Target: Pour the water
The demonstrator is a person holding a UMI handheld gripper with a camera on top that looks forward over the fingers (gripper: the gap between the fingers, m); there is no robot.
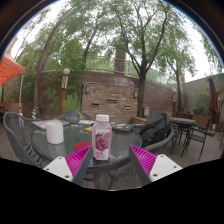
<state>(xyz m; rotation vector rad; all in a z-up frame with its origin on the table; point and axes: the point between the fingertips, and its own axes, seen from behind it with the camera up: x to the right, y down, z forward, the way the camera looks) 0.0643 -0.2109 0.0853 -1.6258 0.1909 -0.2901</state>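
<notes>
Bottle between spread fingers on patio table

A brick wall (110, 95) and trees (140, 30) stand far behind the glass table (125, 140). A white cup (55, 132) sits left. The bottle (101, 137) stands between the parted gripper (112, 160) fingers, unclamped

Bottle (101, 138) label too small to read.
</notes>
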